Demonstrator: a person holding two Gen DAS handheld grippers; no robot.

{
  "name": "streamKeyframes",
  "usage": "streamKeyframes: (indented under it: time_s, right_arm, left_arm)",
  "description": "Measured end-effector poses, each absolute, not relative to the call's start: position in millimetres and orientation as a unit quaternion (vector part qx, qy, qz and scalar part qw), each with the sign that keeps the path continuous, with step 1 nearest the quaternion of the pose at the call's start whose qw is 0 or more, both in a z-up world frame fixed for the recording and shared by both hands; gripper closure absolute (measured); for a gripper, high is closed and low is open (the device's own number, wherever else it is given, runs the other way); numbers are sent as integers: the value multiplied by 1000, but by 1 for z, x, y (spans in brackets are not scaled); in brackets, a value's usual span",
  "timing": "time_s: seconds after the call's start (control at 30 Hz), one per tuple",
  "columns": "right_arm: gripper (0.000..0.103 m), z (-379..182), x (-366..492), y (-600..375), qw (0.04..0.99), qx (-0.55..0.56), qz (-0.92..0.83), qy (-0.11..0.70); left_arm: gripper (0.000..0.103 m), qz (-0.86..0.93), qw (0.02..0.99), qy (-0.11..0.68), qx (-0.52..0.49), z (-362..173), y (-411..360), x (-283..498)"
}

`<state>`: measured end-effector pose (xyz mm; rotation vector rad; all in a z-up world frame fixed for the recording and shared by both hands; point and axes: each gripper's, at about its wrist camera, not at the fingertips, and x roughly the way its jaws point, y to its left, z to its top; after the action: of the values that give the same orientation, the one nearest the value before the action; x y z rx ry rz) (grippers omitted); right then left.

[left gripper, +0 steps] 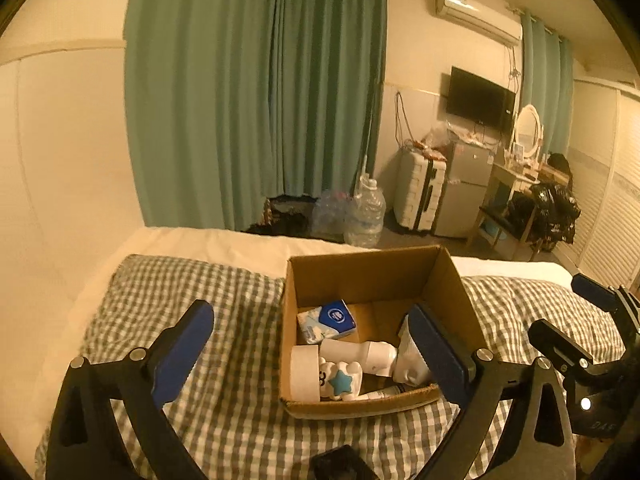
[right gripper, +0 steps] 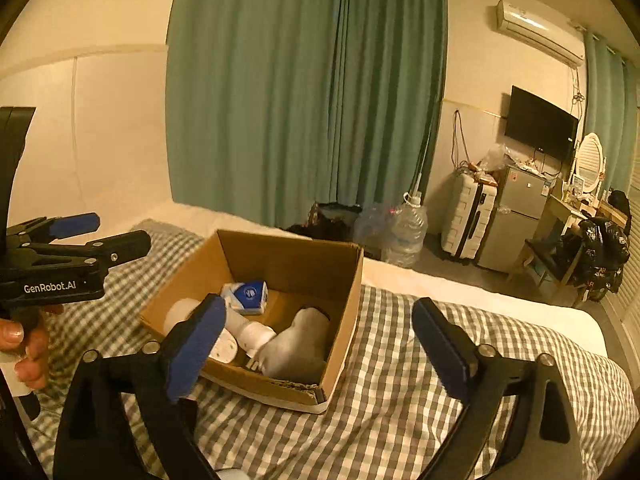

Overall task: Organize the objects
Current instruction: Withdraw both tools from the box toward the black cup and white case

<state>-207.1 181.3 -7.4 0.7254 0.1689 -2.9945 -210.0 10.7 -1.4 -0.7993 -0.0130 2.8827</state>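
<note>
Bed (left gripper: 240, 420): we see it spread with a checked cover, white sheet at the far edge.
Box (left gripper: 368, 276): open cardboard, sitting on the bed's checked cover, between our two tongs.
Left tongs (left gripper: 316, 356): we hold them wide open, empty, near the box.
Right tongs (right gripper: 320, 344): wide open too, nothing between them.
In the box: tissue pack (left gripper: 328, 320) at the far left, white bottle (left gripper: 360, 352) lying mid-box, tape roll (left gripper: 304, 376) and star toy (left gripper: 340, 380) at the near left.
</note>
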Motion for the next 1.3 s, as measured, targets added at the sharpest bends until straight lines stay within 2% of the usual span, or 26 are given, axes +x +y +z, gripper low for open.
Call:
streamKeyframes:
  time_s: [0.53,0.8,0.97,1.03,1.17,1.3]
  right_arm:
    - [2,22,-139,161,52,218,-973,53]
    - [3,0,-119,158,75,223,-970,60]
    - [9,-20,-119,161,78,235,-967,60]
    - [15,-28,-123,161,82,243,-965,57]
    - [17,-45,-128,161,89,259,-960,61]
    - [18,-75,-132,158,101,298,-947,55]
  left_arm:
    - [1,969,49,1,-243,31,-5,-144]
    - [1,960,56,-1,-273,1,0,-139]
    - [1,954,53,2,-294,-24,8,-145]
    - [1,952,55,3,-300,-34,9,-147]
    - [1,944,36,24,-326,-60,16,-156]
    - [2,931,38,12,-363,-87,21,-167]
